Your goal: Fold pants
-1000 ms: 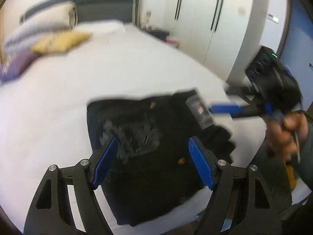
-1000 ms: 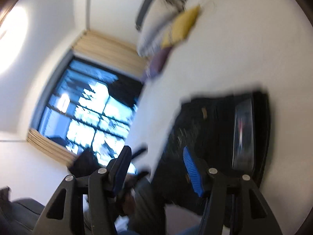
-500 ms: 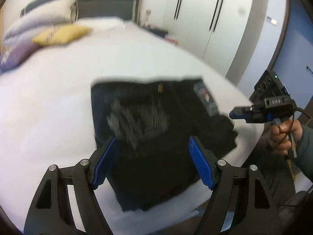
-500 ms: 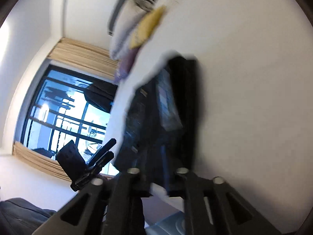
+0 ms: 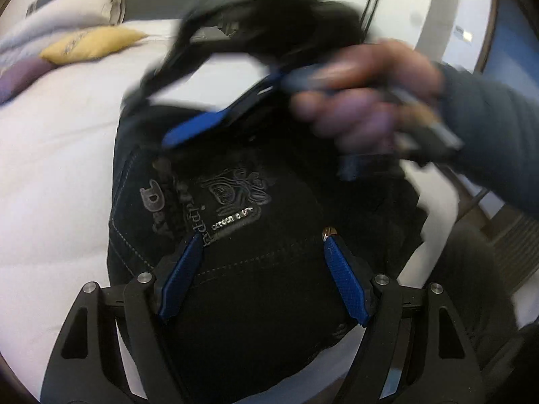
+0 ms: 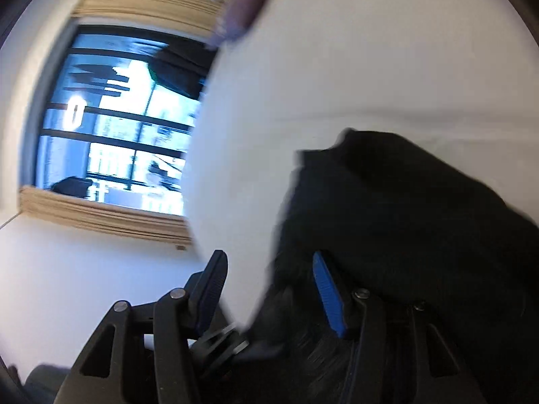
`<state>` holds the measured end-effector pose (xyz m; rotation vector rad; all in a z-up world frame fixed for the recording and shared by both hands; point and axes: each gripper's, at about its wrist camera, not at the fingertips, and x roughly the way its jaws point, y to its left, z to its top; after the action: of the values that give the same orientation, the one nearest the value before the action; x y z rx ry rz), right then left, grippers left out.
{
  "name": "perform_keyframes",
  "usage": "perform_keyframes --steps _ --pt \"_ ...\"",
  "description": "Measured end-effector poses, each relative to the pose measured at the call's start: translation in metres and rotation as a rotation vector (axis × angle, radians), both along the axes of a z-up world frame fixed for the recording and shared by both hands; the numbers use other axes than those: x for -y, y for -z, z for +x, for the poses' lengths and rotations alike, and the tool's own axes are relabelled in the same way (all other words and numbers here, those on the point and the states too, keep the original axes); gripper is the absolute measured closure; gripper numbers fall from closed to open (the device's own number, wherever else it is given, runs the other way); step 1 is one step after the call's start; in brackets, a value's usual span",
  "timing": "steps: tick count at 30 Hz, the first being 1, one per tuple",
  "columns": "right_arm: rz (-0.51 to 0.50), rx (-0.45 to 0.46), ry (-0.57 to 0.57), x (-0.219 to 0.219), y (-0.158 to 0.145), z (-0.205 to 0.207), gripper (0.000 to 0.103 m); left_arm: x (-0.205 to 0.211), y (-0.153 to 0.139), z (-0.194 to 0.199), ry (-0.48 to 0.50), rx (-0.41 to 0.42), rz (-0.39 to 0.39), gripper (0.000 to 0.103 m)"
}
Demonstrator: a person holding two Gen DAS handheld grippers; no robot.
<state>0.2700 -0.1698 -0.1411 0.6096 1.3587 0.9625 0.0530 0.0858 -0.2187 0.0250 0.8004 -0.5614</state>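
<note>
- Your left gripper (image 5: pixel 262 269) hung over the black pants (image 5: pixel 256 222), jaws well apart, nothing pinched between the blue pads (image 5: pixel 343 282)
- The pants lay folded on the white bed (image 5: pixel 57 175), spreading from under and between those jaws out ahead of them, grey embroidered lettering (image 5: pixel 215 202) just past the left pad
- A small metal rivet (image 5: pixel 328 230) sat right at the tip of the right-hand pad
- Your right hand (image 5: pixel 363 101) crossed ahead of the left jaws, blurred, carrying the right gripper (image 5: pixel 202 124) above the far part of the pants
- In the right wrist view, the right gripper's (image 6: pixel 269 289) jaws had just been opening a little and stood apart; dark cloth (image 6: pixel 404 215) lay against the right-hand blue pad (image 6: pixel 328 296) and beyond it, while the left-hand pad (image 6: pixel 209 289) stood clear of it, so nothing was clamped
- A loose fold of the pants (image 5: pixel 269 17) rose blurred above that gripper; I could not tell what lifted it
- Far beyond the left jaws, a yellow pillow (image 5: pixel 91 45) rested at the head of the bed
- Left of the right jaws, a window (image 6: pixel 118 128) showed
</note>
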Motion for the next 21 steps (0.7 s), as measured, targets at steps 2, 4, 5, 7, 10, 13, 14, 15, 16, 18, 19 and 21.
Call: perform_keyframes --steps 2,4,5,7,10,13,14,15,16,18,19,21 --pt "-0.01 -0.006 0.055 0.004 0.012 0.018 0.09 -0.002 0.0 0.003 0.002 0.003 -0.006 0.029" --pt "-0.046 -0.004 0.214 0.025 0.019 0.036 0.095 -0.005 0.002 0.004 0.005 0.007 -0.021 0.029" --pt "-0.073 0.0 0.263 0.032 0.02 0.041 0.094 -0.005 0.003 0.003 0.004 0.014 -0.016 0.029" --pt "-0.125 -0.013 0.347 0.045 0.019 0.047 0.079 -0.006 0.003 -0.002 0.0 0.029 -0.011 0.029" --pt "0.043 0.03 0.282 0.055 -0.011 0.014 0.069 -0.009 0.003 -0.004 -0.002 0.029 -0.019 0.029" --pt "0.196 0.133 0.236 0.071 -0.043 -0.04 0.053 -0.01 0.002 -0.006 -0.006 0.033 -0.018 0.029" --pt "0.195 0.162 0.264 0.081 -0.044 -0.055 0.052 -0.006 0.006 -0.005 -0.005 0.036 -0.017 0.029" --pt "0.186 0.173 0.289 0.092 -0.04 -0.064 0.057 -0.005 0.006 -0.005 -0.004 0.041 -0.013 0.029" --pt "0.177 0.165 0.334 0.111 -0.025 -0.071 0.074 -0.002 0.007 -0.005 -0.001 0.047 -0.004 0.029" --pt "0.137 0.101 0.47 0.149 0.008 -0.078 0.103 0.002 0.007 -0.008 0.003 0.064 0.02 0.029" --pt "0.13 0.067 0.558 0.169 0.019 -0.083 0.103 0.002 0.006 -0.008 0.002 0.067 0.025 0.029" --pt "0.049 -0.007 0.763 0.217 0.034 -0.096 0.096 0.001 0.006 -0.007 -0.001 0.059 0.02 0.029"
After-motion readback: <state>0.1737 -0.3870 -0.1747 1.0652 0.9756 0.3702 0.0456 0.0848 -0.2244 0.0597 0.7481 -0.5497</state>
